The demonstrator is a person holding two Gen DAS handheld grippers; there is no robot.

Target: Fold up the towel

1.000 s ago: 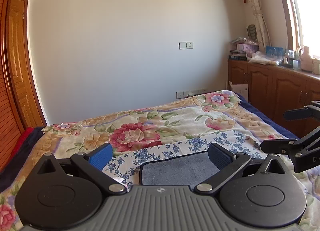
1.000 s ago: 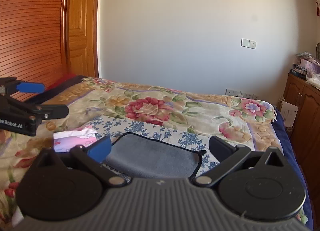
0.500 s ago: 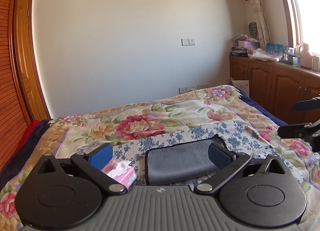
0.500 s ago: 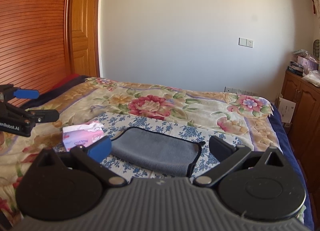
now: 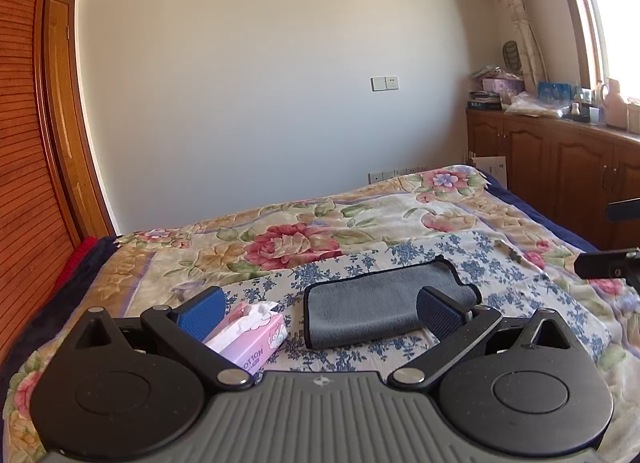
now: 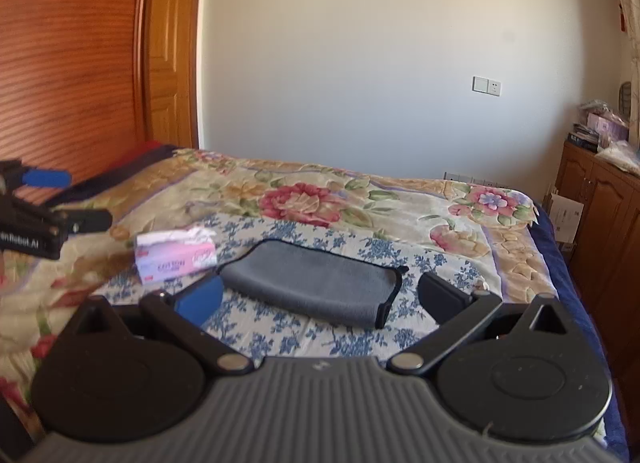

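Note:
A grey towel [image 5: 372,305] with dark trim lies folded into a narrow strip on a blue-flowered cloth [image 5: 508,283] on the bed. It also shows in the right wrist view [image 6: 316,283]. My left gripper [image 5: 320,309] is open and empty, held back from and above the towel. My right gripper [image 6: 320,295] is open and empty, also back from the towel. The left gripper shows at the left edge of the right wrist view [image 6: 60,199]; the right gripper's fingers [image 5: 600,263] show at the right edge of the left wrist view.
A pink tissue pack [image 5: 252,337] lies left of the towel, also in the right wrist view [image 6: 176,257]. The bed has a floral blanket [image 5: 288,243]. Wooden cabinets [image 5: 560,175] stand on the right, a wooden door [image 6: 168,51] on the left.
Both grippers have drawn back and up from the towel. The whole folded towel and the tissue pack have come into view.

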